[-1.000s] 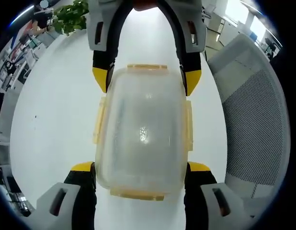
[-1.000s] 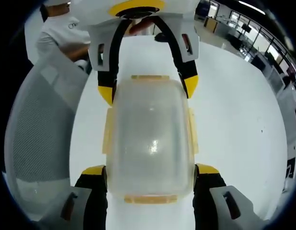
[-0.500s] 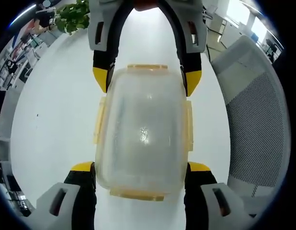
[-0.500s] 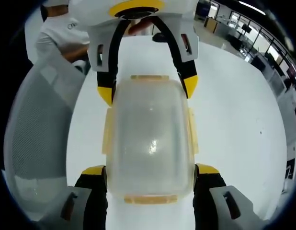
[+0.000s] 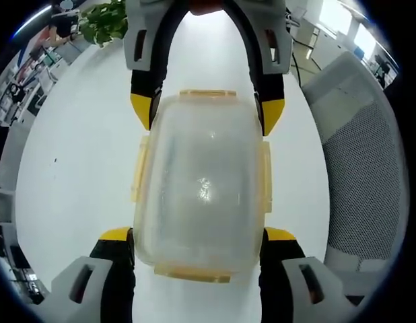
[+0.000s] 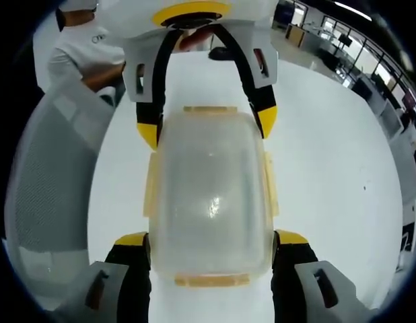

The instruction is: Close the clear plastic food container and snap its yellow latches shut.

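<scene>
Left gripper view: clear container (image 5: 200, 185) clamped from both ends above the white desk (image 5: 73, 155).
Left gripper (image 5: 198, 235) has its yellow-tipped fingers (image 5: 116, 235) pressed against the box's sides, and the right gripper (image 6: 212, 239) grips the opposite end the same way. Lid sits on top, yellow latches (image 5: 264, 176) lying along the edges. A grey mesh chair (image 5: 366, 168) stands beside the desk.
</scene>
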Available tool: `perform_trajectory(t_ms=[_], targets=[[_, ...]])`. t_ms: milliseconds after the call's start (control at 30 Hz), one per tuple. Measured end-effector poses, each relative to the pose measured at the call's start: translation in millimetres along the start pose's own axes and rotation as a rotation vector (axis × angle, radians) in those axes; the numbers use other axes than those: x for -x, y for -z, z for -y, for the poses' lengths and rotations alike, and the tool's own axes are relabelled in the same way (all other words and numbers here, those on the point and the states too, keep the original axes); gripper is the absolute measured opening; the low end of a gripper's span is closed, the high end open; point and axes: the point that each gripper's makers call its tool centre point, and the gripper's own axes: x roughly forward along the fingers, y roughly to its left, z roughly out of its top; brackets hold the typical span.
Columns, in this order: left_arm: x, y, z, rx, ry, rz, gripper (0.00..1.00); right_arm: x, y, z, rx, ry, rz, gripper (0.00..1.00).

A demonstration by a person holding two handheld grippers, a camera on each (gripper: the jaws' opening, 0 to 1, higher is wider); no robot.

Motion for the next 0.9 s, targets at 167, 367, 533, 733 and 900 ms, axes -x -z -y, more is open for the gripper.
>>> perform_trajectory(t_ms=[167, 367, 533, 733, 900], targets=[[0, 0.4, -3.4, 0.001, -0.002, -0.004, 0.76, 0, -1.0, 3, 0.001, 0.000, -0.002, 0.73], [0, 1.2, -8.7, 0.008, -0.006, 0.002, 0.76, -1, -1.2, 10, 0.004, 0.000, -0.001, 0.73], [0, 2.3, -12.4, 0.007, -0.007, -0.003, 0.76, -1, -2.8, 13, 0.004, 0.001, 0.004, 0.73], [0, 3.5, -19.8, 0.001, -0.005, -0.015, 0.76, -1, -5.0, 20, -0.001, 0.002, 0.010, 0.73], [0, 4.4, -25.4, 0.003, -0.008, -0.017, 0.76, -1, -6.3, 25, 0.001, 0.002, 0.009, 0.73]])
